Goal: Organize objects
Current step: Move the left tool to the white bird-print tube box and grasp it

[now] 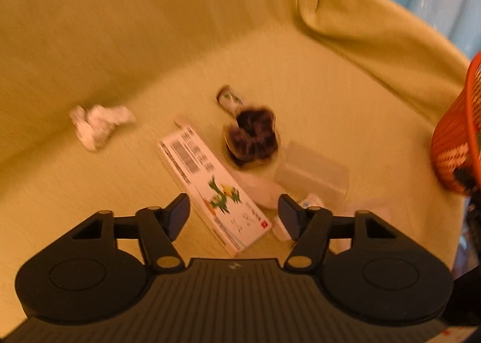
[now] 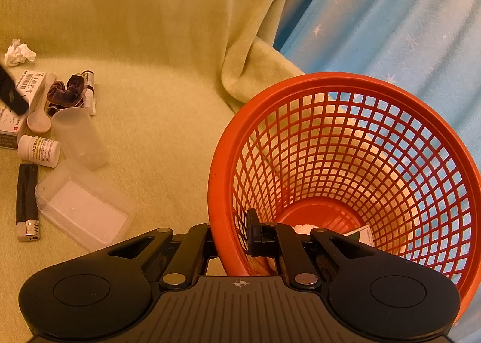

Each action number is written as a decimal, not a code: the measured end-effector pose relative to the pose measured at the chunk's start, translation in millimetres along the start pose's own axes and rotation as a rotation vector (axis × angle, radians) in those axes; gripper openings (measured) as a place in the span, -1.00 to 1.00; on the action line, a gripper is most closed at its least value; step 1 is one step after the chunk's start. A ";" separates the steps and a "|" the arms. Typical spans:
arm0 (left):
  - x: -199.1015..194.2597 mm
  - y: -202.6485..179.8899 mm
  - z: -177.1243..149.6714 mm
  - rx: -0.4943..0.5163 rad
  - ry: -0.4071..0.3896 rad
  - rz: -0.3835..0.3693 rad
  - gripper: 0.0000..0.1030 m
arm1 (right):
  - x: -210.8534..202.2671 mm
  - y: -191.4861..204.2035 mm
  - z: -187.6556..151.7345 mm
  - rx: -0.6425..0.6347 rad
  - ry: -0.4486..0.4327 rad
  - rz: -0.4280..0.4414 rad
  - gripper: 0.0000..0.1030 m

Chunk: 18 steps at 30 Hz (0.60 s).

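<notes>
My left gripper [image 1: 234, 216] hangs open over a white medicine box [image 1: 210, 183] with a barcode and a green figure. The box's near end lies below, between the fingers, and the pads do not press it. Beside the box are a dark purple scrunchie [image 1: 252, 135], a small vial [image 1: 230, 99] and a clear cup [image 1: 312, 171]. My right gripper [image 2: 231, 240] is shut on the wall of the orange mesh basket [image 2: 300, 81], one finger inside and one outside. A small box [image 2: 360, 236] and something pale lie at the basket's bottom.
A crumpled tissue [image 1: 99, 125] lies left on the yellow-green blanket [image 2: 156, 102]. A white pill bottle [image 2: 39, 150], a white spoon [image 2: 40, 114], a black lighter [image 2: 27, 201] and a clear lidded box [image 2: 84, 210] lie near the cup. A blue starred curtain [image 2: 390, 27] hangs behind.
</notes>
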<state>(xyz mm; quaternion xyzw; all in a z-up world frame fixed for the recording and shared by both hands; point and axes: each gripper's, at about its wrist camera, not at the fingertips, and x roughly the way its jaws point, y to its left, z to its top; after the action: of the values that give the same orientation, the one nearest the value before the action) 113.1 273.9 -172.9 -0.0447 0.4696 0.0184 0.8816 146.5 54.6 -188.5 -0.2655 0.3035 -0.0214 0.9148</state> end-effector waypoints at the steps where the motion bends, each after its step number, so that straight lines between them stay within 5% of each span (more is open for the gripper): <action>1: 7.0 -2.1 -2.8 -0.001 0.011 0.007 0.07 | 0.2 -0.2 0.1 0.002 0.000 0.000 -0.93; 5: 14.4 2.1 -8.0 -0.021 0.023 -0.001 0.11 | 0.5 0.5 0.7 -0.003 0.002 0.002 -0.93; 12: -2.2 28.2 -12.4 0.027 0.017 0.113 -0.29 | 0.0 0.0 -0.5 -0.008 0.003 0.003 -0.93; 18: -0.5 48.6 -5.6 -0.043 -0.051 0.074 -0.29 | -1.9 0.1 -2.1 -0.011 0.004 0.003 -0.92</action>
<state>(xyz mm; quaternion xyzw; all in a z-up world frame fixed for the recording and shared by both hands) 104.6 321.7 -178.7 -0.0458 0.4478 0.0624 0.8908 143.8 54.1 -189.0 -0.2701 0.3058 -0.0188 0.9128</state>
